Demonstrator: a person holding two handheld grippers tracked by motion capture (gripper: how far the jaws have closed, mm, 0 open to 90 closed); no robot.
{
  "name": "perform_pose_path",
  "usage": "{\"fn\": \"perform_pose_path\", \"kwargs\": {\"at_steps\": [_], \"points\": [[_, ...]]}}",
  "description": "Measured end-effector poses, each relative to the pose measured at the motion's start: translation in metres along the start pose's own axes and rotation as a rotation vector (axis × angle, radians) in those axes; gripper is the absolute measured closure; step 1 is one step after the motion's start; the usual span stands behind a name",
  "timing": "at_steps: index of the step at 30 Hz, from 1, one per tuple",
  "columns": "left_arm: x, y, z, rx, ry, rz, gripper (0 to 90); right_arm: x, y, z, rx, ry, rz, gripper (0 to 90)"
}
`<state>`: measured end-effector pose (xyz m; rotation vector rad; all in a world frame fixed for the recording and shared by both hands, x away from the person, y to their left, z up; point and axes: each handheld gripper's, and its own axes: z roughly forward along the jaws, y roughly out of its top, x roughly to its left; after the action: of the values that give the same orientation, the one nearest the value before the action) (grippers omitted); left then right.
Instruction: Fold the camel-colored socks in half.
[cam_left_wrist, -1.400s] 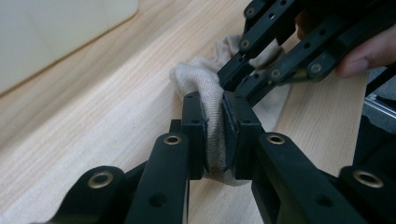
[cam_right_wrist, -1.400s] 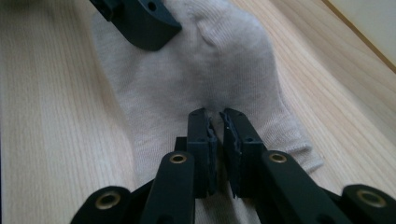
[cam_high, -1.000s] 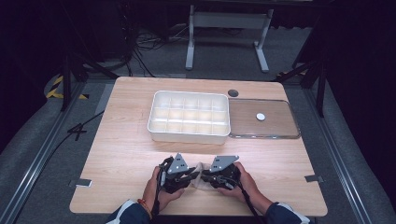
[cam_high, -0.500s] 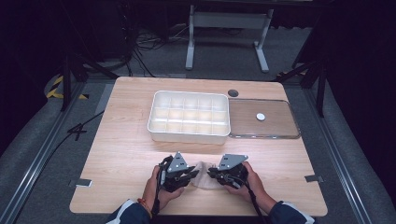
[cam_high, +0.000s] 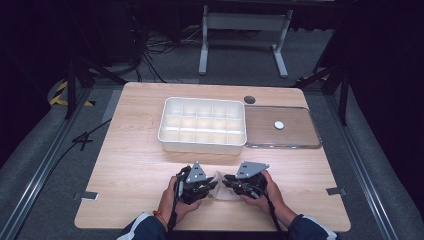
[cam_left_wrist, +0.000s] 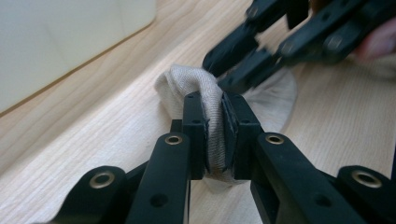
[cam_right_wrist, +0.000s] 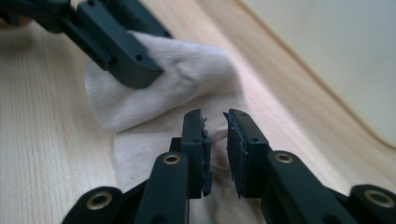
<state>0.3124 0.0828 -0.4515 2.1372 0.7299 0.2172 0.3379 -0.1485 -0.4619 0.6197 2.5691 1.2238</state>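
Observation:
A small beige cloth (cam_high: 220, 183) lies near the table's front edge, between my two grippers. My left gripper (cam_left_wrist: 214, 100) is shut on a raised fold of the cloth (cam_left_wrist: 187, 79), which is pinched tight between its pads. My right gripper (cam_right_wrist: 215, 117) faces it from the other side, and a narrow gap shows between its pads. Its jaws have just been opening. The cloth (cam_right_wrist: 196, 79) lies under and behind them and is not pressed. In the high view, the left gripper (cam_high: 212, 185) and the right gripper (cam_high: 226, 181) nearly meet tip to tip.
A white compartment tray (cam_high: 202, 143) stands behind the grippers at mid-table. To its right, a clear lid (cam_high: 295, 136) lies flat with a small white disc (cam_high: 279, 125) on it. A dark round hole (cam_high: 249, 99) is near the far edge. Bare wood lies to the left.
Both hands stay at the cloth. The right gripper has shifted slightly, first toward the front edge and then back.

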Motion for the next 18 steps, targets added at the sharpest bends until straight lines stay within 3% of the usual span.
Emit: {"fn": "perform_pose_path", "kwargs": {"at_steps": [4,9,15,18], "points": [[0.0,0.0,-0.001,-0.001,0.004,0.01,80.3,-0.007,-0.002,-0.015,-0.007,0.005,0.018,74.0],[-0.001,0.0,-0.001,-0.004,-0.001,-0.001,80.1,-0.007,-0.012,-0.032,0.031,-0.011,-0.01,68.4],[-0.002,0.001,0.001,-0.006,0.001,0.006,80.0,-0.016,-0.021,-0.033,0.048,-0.006,0.046,65.3],[-0.002,0.002,0.001,-0.006,0.001,0.009,80.0,-0.019,-0.025,-0.025,0.085,-0.017,0.058,69.1]]}}
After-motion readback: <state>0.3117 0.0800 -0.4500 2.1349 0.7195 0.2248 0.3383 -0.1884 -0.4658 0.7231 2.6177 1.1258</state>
